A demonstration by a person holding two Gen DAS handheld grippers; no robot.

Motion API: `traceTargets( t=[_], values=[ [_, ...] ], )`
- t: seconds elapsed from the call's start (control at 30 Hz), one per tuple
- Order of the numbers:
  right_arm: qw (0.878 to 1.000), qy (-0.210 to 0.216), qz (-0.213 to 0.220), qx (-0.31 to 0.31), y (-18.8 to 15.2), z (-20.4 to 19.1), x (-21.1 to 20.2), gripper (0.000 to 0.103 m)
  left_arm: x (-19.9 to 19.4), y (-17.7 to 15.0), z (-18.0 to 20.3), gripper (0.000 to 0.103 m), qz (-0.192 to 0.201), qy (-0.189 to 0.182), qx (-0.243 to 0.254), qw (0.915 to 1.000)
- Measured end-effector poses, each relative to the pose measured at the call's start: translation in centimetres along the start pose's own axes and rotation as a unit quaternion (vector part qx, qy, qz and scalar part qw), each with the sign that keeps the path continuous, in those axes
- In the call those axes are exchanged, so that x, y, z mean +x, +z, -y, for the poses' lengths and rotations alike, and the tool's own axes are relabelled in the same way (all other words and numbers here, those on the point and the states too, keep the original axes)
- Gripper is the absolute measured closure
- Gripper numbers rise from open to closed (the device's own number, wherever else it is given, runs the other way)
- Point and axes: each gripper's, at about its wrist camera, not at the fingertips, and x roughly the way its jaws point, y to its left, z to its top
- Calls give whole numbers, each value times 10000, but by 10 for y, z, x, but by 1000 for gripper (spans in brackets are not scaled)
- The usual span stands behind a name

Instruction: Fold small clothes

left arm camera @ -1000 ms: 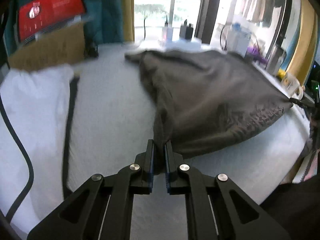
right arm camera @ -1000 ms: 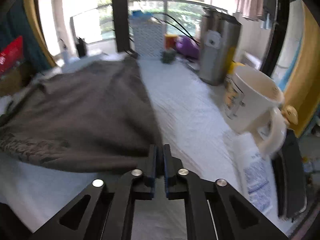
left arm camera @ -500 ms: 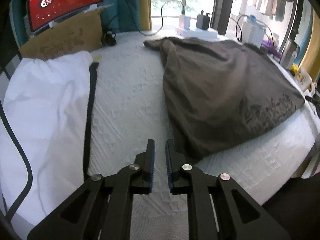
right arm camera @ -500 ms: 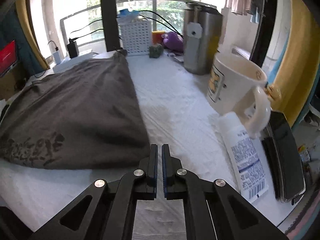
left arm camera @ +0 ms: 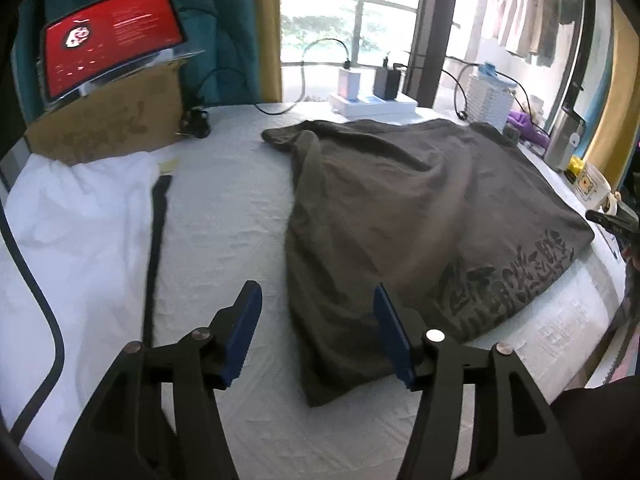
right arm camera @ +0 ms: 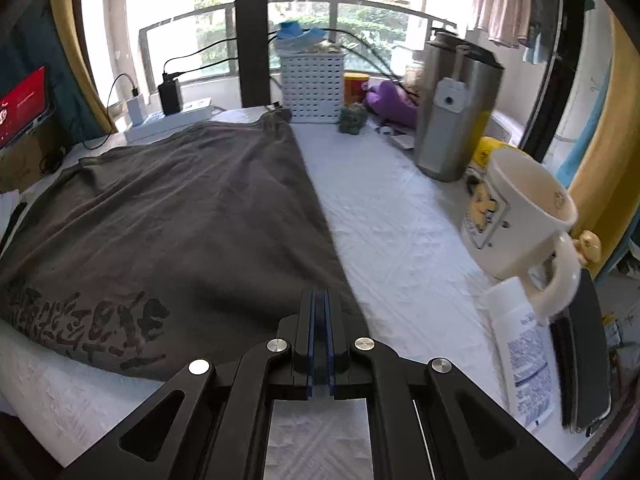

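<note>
A lived-in home, a room by a balcony. Beyond the railing (right arm camera: 304, 4) are trees, and clothes (left arm camera: 520, 12) hang drying by the window. The cloth-covered desk (right arm camera: 392, 216) carries household clutter: a mug (right arm camera: 516, 216), a steel flask (right arm camera: 456, 112), a white basket (right arm camera: 314, 88), chargers (left arm camera: 386, 82) and a carton (left arm camera: 108, 116).

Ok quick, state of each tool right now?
Left tool: open, holding nothing, above the near corner of the brown shirt.
Right tool: shut; cloth between the fingers cannot be told.
</note>
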Motion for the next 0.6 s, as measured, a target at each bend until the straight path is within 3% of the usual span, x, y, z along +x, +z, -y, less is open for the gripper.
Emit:
traceTargets(
  t=[0.2,0.37,0.43,0.5,0.6],
  values=[
    [9999,87,10,-148,8,-15,6,98,18,2,9,43,-184,-77,48,9998],
    [9984,-130,-379,-393,-2,-19,34,98,45,-8,-1,43,-686,222,12,9974],
    [9980,-176,-145,-594,-8,-21,35,98,48,-13,-7,39,-725,199,-90,9971],
    [9973,-209,-62,-703,-10,-22,35,98,46,-14,-5,29,-674,410,50,9969],
    [9973,-239,-75,-696,-9,-22,35,98,42,-15,4,28,-668,686,442,9944]
  ],
)
